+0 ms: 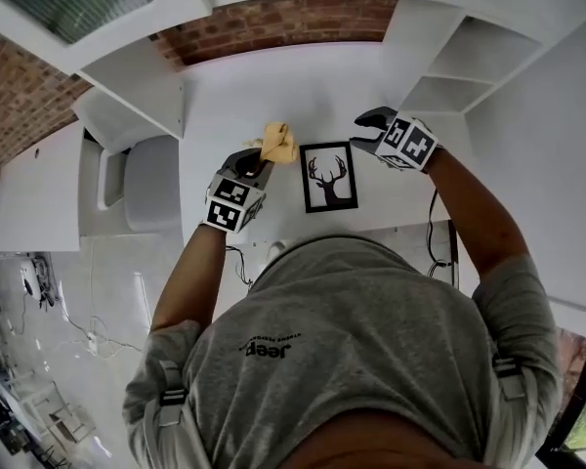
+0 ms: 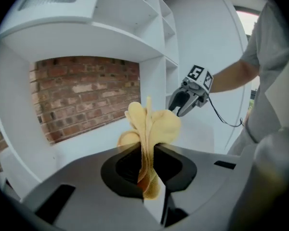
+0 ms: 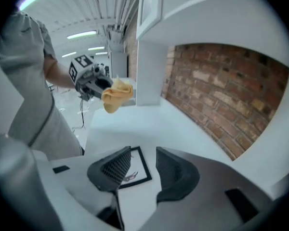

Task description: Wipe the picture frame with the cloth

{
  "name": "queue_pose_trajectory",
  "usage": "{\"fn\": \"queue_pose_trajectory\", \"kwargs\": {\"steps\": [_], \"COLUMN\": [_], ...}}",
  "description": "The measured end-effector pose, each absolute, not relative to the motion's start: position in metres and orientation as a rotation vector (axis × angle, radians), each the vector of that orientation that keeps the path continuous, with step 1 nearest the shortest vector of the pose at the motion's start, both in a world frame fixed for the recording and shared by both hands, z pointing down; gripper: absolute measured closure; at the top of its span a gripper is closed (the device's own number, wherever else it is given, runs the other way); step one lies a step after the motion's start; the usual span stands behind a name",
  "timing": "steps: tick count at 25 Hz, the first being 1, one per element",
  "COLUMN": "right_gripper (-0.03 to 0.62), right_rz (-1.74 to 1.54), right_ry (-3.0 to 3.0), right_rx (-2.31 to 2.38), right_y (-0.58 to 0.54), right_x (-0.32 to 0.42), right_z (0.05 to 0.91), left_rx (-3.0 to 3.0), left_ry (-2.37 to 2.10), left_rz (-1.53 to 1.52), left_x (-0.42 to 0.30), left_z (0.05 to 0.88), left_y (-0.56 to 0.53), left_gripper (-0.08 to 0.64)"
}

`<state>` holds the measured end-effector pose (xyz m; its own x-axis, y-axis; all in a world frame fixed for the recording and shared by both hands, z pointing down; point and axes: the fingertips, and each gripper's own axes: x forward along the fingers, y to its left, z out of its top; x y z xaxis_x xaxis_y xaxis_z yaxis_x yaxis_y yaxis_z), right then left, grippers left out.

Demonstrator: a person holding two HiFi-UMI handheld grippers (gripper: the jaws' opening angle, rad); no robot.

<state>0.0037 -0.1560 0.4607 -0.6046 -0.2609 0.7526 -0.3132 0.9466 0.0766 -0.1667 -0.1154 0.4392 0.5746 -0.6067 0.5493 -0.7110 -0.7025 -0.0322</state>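
Arms stretched forward, left forearm (image 1: 190, 272) and right forearm (image 1: 474, 213) bare. The left claw (image 1: 257, 161) has its jaws pinched on the cloth (image 2: 151, 121), which bunches up beyond the tips. The right claw (image 3: 140, 170) has its jaws apart with nothing gripped, and is tilted downward.

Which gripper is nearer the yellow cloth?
Left. The left gripper has its jaws shut on the cloth; the right gripper, jaws open and empty, is across the picture frame from it.
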Motion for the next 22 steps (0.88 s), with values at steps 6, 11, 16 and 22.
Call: {"fn": "queue_pose_trajectory", "kwargs": {"steps": [6, 11, 16, 22], "right_gripper": [0.447, 0.483, 0.502, 0.552], "right_rz": [0.145, 0.258, 0.211, 0.187], "right_ry": [-2.730, -3.046, -3.150, -3.086], "right_rx": [0.595, 0.791, 0.837, 0.942], "right_y": [-0.144, -0.130, -0.109, -0.101], "right_x": [0.004, 0.026, 0.034, 0.044], "right_z": [0.346, 0.284, 0.263, 0.280], "left_rx": [2.546, 2.488, 2.442, 2.426], "left_ry": [-1.221, -1.265, -1.285, -1.281], "left_rz": [0.459, 0.274, 0.141, 0.108], "left_x": [-0.200, -0.215, -0.220, -0.212], "left_z": [0.401, 0.389, 0.386, 0.392], "left_y": [-0.118, -0.110, -0.105, -0.097], "left_gripper": [0.494, 0.494, 0.494, 0.494]}}
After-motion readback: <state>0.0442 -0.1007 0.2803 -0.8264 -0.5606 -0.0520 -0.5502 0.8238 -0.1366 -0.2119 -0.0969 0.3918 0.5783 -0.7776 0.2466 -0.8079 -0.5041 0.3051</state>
